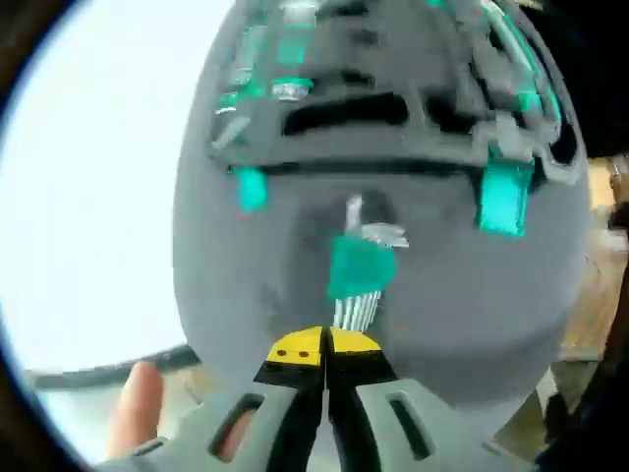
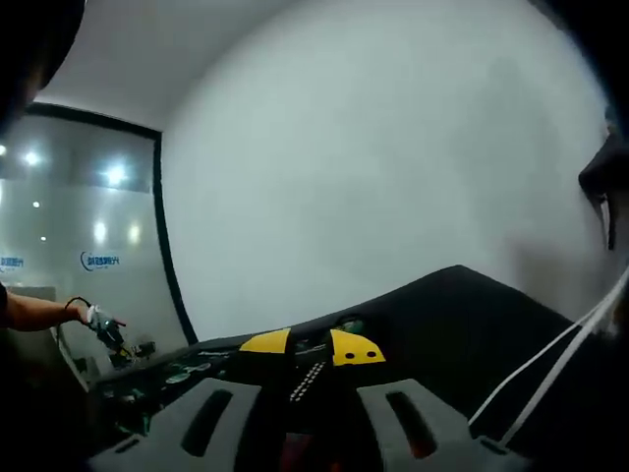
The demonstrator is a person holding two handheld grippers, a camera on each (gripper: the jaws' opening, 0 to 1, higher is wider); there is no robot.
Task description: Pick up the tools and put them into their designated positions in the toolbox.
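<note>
Toolbox (image 1: 393,246) blurred at centre frame; left gripper (image 1: 324,356) clamps a hex-key set (image 1: 360,280); right gripper (image 2: 311,356) jaws together; white wall (image 2: 393,147) behind.

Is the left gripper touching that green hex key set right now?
Touching. In the left gripper view, the left gripper has its jaws closed on the silver keys of the hex key set, above the open toolbox.

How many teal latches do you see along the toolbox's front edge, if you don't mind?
2: one latch at the left, one latch at the right of the toolbox edge; blur may hide others.

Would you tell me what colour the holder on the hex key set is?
Teal green, on the hex key set; clearest in the left gripper view.
</note>
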